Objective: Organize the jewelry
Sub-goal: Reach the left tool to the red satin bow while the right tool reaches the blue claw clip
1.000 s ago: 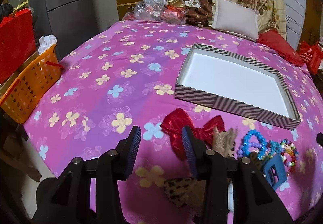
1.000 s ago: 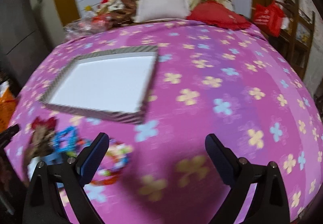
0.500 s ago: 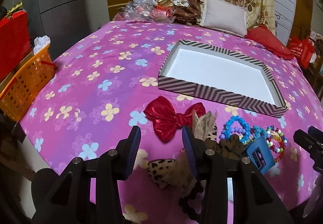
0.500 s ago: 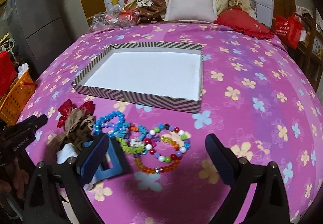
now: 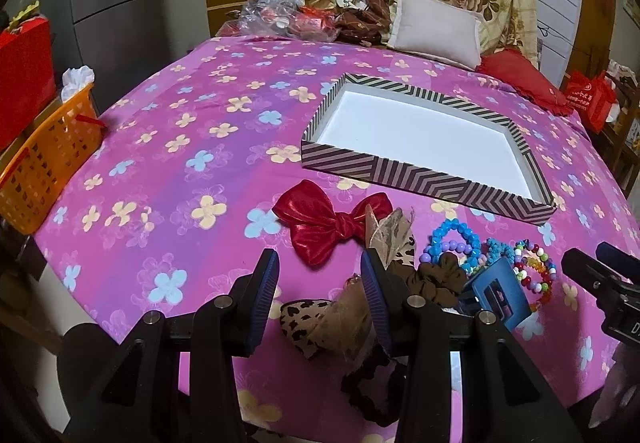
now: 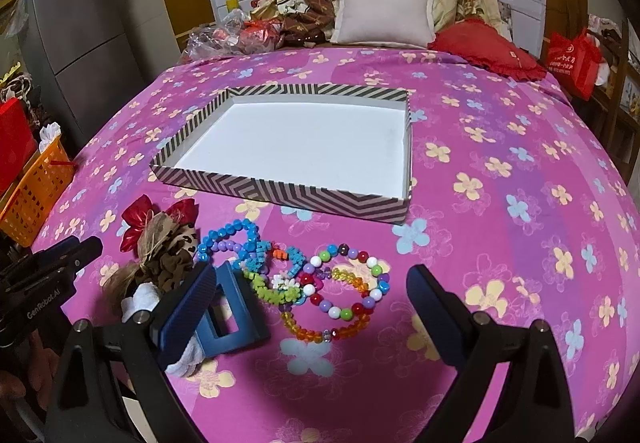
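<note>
An empty striped box [image 5: 416, 179] [image 6: 280, 191] with a white floor lies on the pink flowered bedspread. In front of it sits a heap of accessories: a red bow [image 5: 324, 223] [image 6: 138, 213], leopard-print and brown scrunchies [image 5: 320, 319] [image 6: 168, 255], a blue hair claw [image 5: 500, 291] [image 6: 232, 319], blue and purple bead bracelets [image 5: 452, 239] [image 6: 228, 239], and multicoloured bead bracelets [image 5: 534, 271] [image 6: 344, 291]. My left gripper [image 5: 318, 295] is open, just short of the bow. My right gripper [image 6: 308, 307] is open wide, hovering over the bracelets.
An orange basket [image 5: 44, 159] [image 6: 36, 187] stands off the bed's left edge by red bags. Pillows [image 5: 436, 29] [image 6: 384, 13] and plastic-wrapped clutter [image 5: 280, 15] lie at the far end. A grey fridge [image 6: 92, 39] stands at left. Bare bedspread stretches right of the box [image 6: 520, 171].
Both grippers pulled back and steadied. The right view swung left, bringing the bracelets between its fingers. The left view now shows the whole accessory heap. Nothing was grasped.
</note>
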Available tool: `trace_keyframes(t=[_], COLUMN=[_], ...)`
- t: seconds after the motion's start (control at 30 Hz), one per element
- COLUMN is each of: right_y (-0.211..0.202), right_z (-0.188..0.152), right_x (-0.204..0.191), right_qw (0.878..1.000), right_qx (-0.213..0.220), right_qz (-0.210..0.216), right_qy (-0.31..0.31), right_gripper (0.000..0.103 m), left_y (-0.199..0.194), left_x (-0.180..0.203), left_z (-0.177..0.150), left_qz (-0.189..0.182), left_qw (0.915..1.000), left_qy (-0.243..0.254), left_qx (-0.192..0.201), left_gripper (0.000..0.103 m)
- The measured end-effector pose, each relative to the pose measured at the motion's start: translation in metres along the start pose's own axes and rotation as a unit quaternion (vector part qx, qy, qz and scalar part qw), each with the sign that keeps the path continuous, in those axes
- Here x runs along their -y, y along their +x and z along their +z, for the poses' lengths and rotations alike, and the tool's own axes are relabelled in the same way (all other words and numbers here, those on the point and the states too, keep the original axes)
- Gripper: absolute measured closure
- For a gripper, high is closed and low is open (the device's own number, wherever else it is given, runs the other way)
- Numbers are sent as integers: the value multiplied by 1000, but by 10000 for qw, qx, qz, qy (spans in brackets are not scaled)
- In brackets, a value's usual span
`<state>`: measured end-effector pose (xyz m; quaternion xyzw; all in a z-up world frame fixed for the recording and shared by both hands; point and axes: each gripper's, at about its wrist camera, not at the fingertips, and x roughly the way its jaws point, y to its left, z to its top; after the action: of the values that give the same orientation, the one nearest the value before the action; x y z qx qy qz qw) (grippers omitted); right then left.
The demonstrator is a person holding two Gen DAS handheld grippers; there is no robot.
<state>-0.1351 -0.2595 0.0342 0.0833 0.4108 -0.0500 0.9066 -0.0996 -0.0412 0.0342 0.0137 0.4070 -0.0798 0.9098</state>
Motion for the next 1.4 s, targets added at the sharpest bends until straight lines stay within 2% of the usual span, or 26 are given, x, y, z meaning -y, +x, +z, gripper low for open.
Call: trace_keyframes(t=[0.33, 0.83, 1.4], right_y=[0, 8, 12], right_z=[0, -8, -14], right_x=[-1, -17, -28], right_qw=[10000, 9994, 9985], right_qx=[-26, -198, -360], right_qz=[-3, 140, 241], right_qy=[-25, -256, -341], right_gripper=[5, 5, 5], left_y=[-2, -11, -11], left_x=[1, -17, -21], left_z=[-2, -9, -10], left_qz=[16, -115, -35], left_qw=[10000, 9997, 9997], left_qy=[-21, -186, -178], left_qx=[9, -142, -153], left_gripper=[58, 58, 58])
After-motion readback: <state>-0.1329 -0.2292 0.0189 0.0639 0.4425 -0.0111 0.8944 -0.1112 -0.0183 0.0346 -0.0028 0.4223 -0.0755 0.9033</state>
